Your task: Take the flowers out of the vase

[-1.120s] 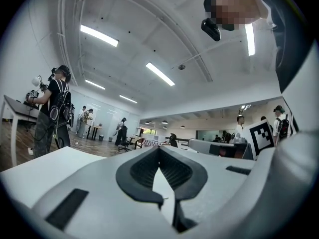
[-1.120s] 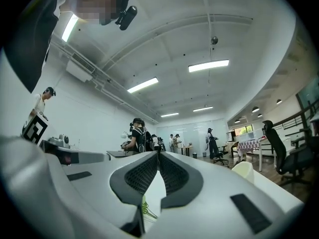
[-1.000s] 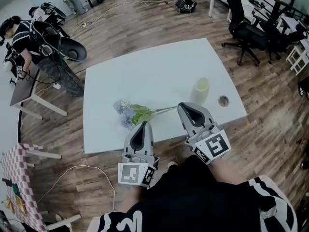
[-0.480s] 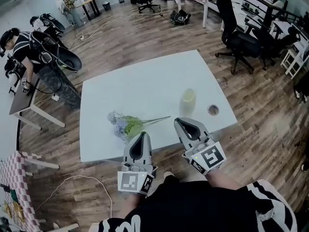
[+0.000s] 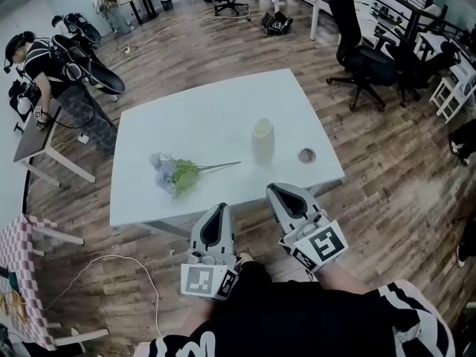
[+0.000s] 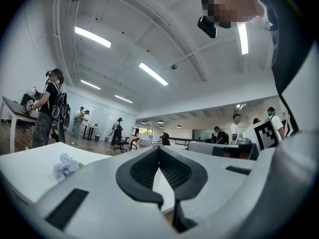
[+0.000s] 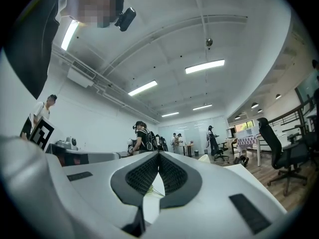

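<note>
Head view: the flowers (image 5: 177,174) lie flat on the table (image 5: 216,103), blooms away to the left, stems pointing toward the vase (image 5: 262,140). The vase stands upright and empty, well apart from them. A second ago both tools reached over the near table edge, with the stems just ahead of the right gripper (image 5: 279,190). Now it and the left gripper (image 5: 220,208) hang off the edge over the floor, and the table lies farther ahead of both tips. The flowers and vase keep the same places relative to each other.

Left gripper view: the left gripper (image 6: 159,148) has its jaws pressed together at the tips with nothing between them. The flowers (image 6: 65,166) sit ahead and off to its left on the table (image 6: 25,168).

Right gripper view: the right gripper (image 7: 158,154) is likewise closed tight and empty. The vase (image 7: 204,158) shows ahead, slightly to its right.

Judged from this, the removal is finished — flowers out, vase clear — and the pull-back looks like the person stepping away, not lining up another grasp.
</note>
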The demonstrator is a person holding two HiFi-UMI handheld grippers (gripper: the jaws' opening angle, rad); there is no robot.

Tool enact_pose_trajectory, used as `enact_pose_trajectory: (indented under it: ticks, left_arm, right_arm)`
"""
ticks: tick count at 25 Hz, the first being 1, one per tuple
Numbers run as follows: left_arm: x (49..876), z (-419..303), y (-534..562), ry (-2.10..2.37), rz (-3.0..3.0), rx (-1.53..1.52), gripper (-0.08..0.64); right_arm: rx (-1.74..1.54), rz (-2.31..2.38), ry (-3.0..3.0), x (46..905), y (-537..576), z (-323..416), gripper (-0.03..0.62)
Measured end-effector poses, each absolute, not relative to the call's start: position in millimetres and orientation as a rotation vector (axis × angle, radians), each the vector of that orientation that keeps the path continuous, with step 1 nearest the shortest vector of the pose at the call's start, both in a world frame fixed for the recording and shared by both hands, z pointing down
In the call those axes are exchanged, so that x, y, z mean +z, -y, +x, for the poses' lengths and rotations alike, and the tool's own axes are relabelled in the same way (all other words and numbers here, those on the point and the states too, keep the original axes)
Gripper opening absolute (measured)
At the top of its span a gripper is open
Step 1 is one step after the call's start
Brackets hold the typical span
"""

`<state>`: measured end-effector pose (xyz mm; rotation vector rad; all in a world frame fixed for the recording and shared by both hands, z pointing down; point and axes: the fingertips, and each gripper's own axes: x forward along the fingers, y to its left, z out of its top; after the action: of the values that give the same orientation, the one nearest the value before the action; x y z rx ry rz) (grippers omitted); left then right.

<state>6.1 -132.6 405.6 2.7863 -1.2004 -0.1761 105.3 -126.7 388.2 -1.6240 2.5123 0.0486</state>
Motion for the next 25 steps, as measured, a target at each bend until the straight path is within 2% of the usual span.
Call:
enact_pose_trajectory:
  ticks: [13,25]
  left_arm:
    - [410.6,43.5,7.6,1.213,2.762,-0.178,0.005]
    - [410.7,71.2,-42.8,1.153,2.787,-0.162,0.005]
  right_arm:
    - [0.025,-1.55,-2.566,388.7,7.0,125.8,0.018]
    - [0.028,-1.565,-2.557,386.1,-41.0,145.7,0.018]
